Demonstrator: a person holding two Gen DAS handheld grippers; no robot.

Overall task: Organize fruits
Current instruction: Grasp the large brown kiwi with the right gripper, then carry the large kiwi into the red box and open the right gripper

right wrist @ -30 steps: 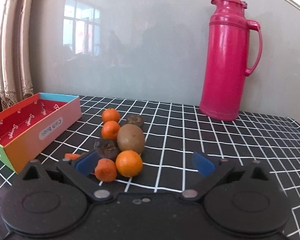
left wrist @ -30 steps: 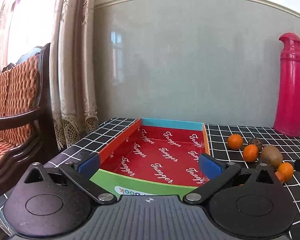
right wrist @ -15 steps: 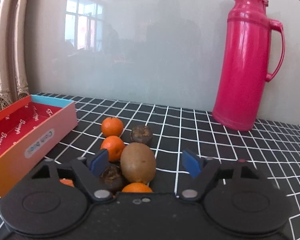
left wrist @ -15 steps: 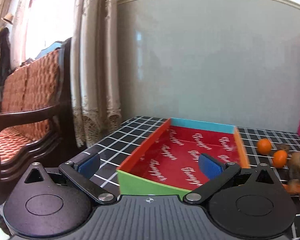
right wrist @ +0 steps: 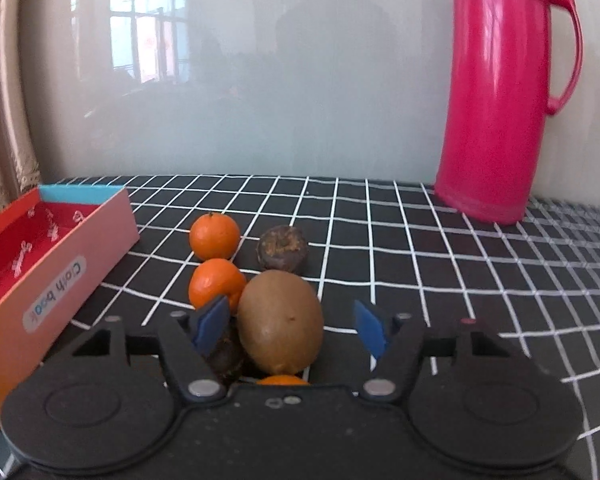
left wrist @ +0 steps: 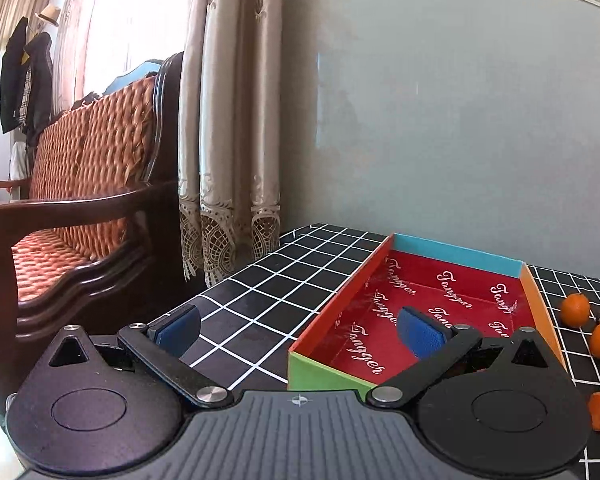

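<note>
A brown kiwi (right wrist: 280, 322) lies between the open fingers of my right gripper (right wrist: 290, 326), not gripped. Two oranges (right wrist: 215, 237) (right wrist: 216, 284) and a dark round fruit (right wrist: 283, 249) lie beyond it; another dark fruit (right wrist: 224, 354) and an orange (right wrist: 282, 380) sit partly hidden under the gripper. The open red-lined box (right wrist: 80, 252) stands to the left. My left gripper (left wrist: 296, 326) is open and empty, its right finger over the box's (left wrist: 456, 256) near left corner. Oranges (left wrist: 575, 310) show at the right edge.
A tall pink thermos (right wrist: 500, 92) stands at the back right against the grey wall. The black checked tablecloth (right wrist: 420, 264) covers the table. A wooden sofa (left wrist: 72, 208) and curtains (left wrist: 228, 120) are left of the table's left edge.
My right gripper has moved forward and its fingers now flank the kiwi, narrowing a little. My left gripper has swung left, so the box sits to the right in its view.
</note>
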